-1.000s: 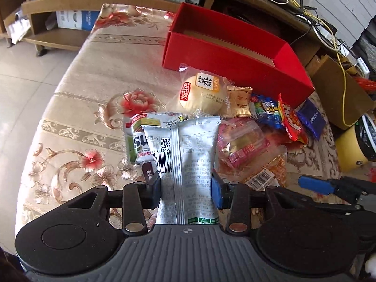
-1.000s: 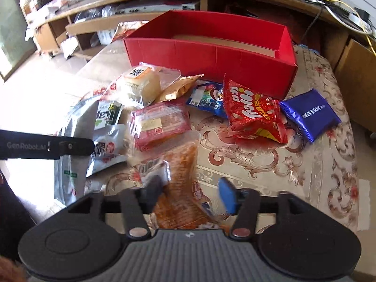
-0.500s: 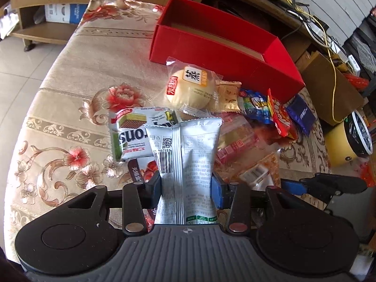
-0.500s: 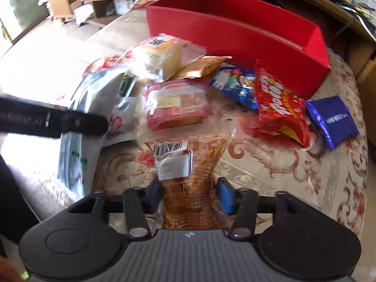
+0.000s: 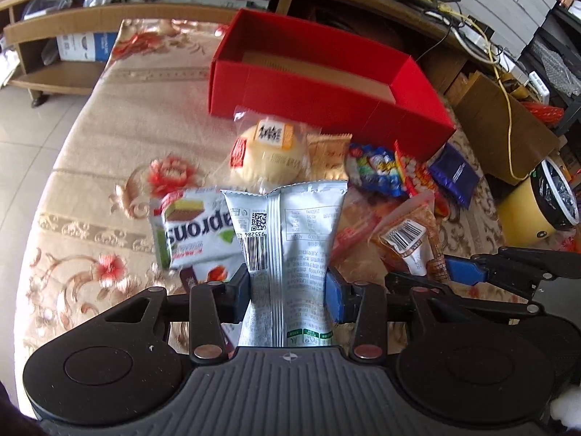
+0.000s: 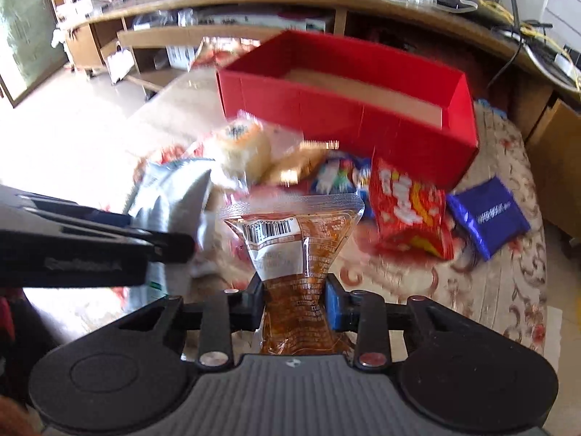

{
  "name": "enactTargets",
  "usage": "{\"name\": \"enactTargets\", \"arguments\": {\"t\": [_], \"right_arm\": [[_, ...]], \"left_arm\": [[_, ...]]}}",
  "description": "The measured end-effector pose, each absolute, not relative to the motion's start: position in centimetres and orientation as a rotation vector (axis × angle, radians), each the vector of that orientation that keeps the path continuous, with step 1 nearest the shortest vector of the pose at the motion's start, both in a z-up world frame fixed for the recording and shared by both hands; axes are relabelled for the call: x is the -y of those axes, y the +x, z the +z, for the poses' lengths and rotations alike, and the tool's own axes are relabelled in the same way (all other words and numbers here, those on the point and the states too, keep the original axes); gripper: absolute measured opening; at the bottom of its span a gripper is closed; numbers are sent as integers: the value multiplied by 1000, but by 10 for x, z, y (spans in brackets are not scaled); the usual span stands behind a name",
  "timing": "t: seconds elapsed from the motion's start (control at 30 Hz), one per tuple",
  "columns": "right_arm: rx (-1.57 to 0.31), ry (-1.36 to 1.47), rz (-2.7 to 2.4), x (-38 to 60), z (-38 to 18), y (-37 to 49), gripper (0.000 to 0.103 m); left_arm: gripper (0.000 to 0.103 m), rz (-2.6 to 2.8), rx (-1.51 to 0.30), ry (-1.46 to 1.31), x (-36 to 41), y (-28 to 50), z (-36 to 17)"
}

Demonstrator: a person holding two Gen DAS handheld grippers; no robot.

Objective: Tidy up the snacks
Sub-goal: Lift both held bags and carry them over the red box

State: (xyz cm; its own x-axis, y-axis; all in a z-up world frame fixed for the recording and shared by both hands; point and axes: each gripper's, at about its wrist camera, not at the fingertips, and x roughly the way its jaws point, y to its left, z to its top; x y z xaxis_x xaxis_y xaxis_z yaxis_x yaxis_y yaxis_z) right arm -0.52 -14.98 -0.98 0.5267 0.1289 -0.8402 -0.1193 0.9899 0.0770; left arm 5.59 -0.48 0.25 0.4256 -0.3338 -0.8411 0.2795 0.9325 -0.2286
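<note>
Left gripper (image 5: 288, 287) clamped silver packet (image 5: 287, 232), right gripper (image 6: 294, 299) pinched orange packet (image 6: 294, 250); slick film might slip before red box (image 5: 326, 101).

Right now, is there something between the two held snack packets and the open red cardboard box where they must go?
Nothing tall. Loose snacks, such as the wrapped round bun and the red puffed-snack bag, lie on the tablecloth before the red box. The silver packet and the orange clear packet can pass over them.
</note>
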Motion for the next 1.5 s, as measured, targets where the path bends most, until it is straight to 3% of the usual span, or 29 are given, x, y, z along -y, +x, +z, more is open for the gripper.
{"name": "enactTargets", "arguments": {"t": [0.63,1.5], "right_arm": [[-872,78,97,179,32,46,33],[-831,152,-29,236,33,169,33]], "left_arm": [[49,-406,-961,-52,48,112,39],[49,-329,-880,-111,77,230,56]]}}
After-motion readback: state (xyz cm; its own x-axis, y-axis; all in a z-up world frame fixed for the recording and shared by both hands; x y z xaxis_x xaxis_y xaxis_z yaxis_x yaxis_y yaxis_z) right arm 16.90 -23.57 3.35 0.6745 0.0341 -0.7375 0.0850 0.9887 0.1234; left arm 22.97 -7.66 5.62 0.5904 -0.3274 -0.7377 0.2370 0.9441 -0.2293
